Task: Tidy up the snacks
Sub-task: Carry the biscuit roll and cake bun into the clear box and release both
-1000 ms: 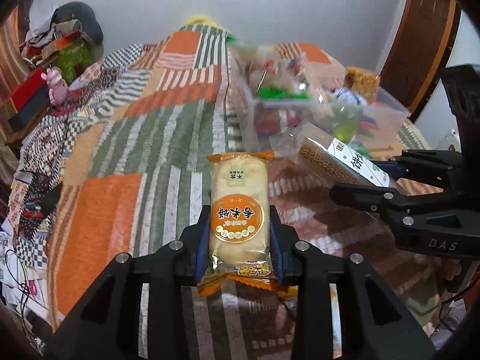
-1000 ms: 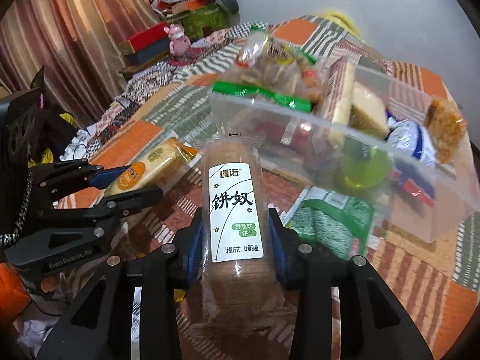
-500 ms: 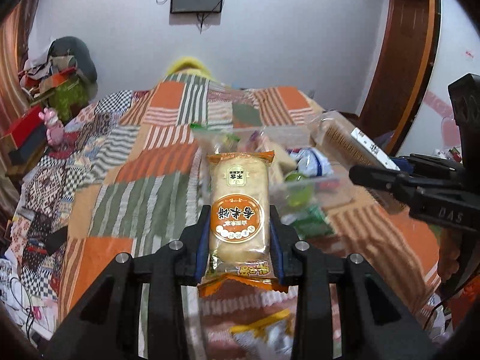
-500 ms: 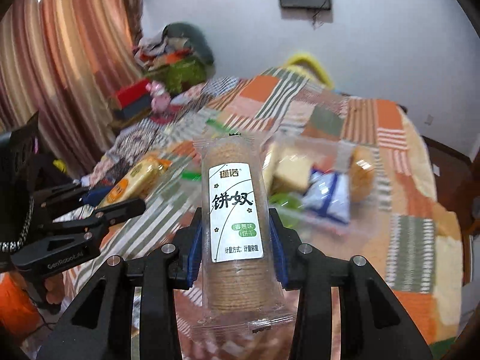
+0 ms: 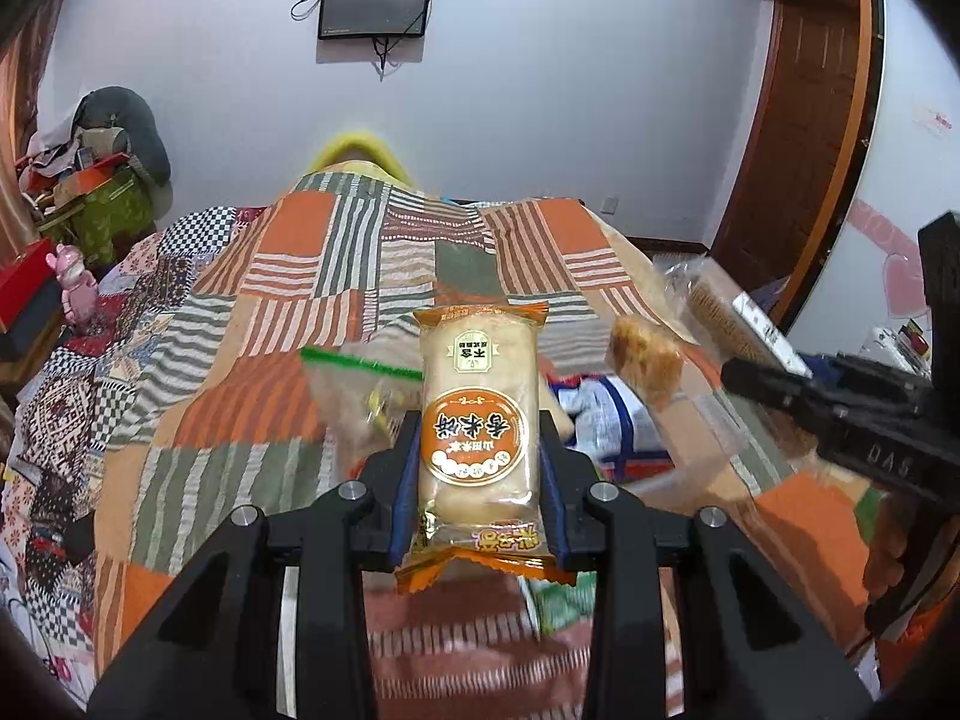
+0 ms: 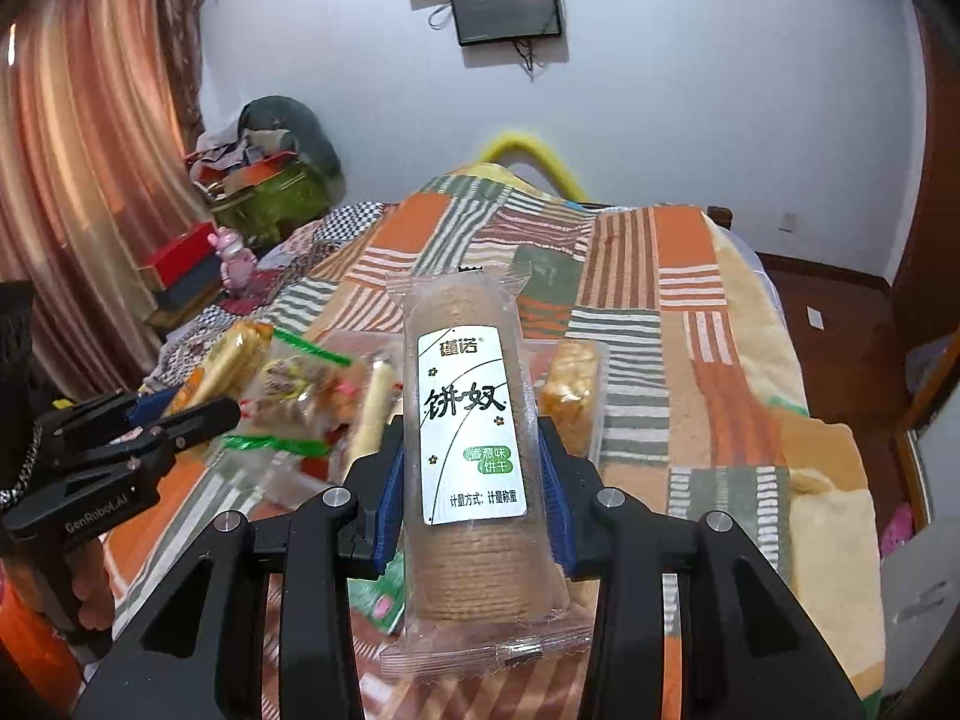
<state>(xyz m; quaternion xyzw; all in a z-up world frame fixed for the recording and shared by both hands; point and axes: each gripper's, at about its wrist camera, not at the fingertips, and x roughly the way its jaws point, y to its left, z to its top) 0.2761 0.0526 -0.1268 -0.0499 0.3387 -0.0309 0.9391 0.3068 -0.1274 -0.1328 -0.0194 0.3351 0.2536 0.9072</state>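
Snacks fill both claws. The left gripper point(image 5: 478, 468) is clenched on an orange rice-cracker packet point(image 5: 478, 420), its blue pads pressed to the packet's two long sides, the packet standing lengthwise at the centre of the left wrist view. The right gripper point(image 6: 471, 480) is clamped the same way on a clear sleeve of round biscuits point(image 6: 471, 450) with a white label — it fills the middle of the right wrist view.

Below both lies a bed under a patchwork quilt point(image 5: 288, 372) in orange, green and striped squares. On the quilt, just behind the held packets, sits a clear plastic bin point(image 6: 336, 438) with more snacks: a bag with a green zip strip point(image 6: 300, 387) at 9 o'clock of the biscuit sleeve, and a golden cake bar point(image 6: 570, 384) at 3 o'clock.

In the left wrist view the right gripper enters from 3 o'clock; in the right wrist view the left gripper comes in from 9 o'clock. A dark screen point(image 6: 507, 6) hangs on the wall at 12 o'clock.
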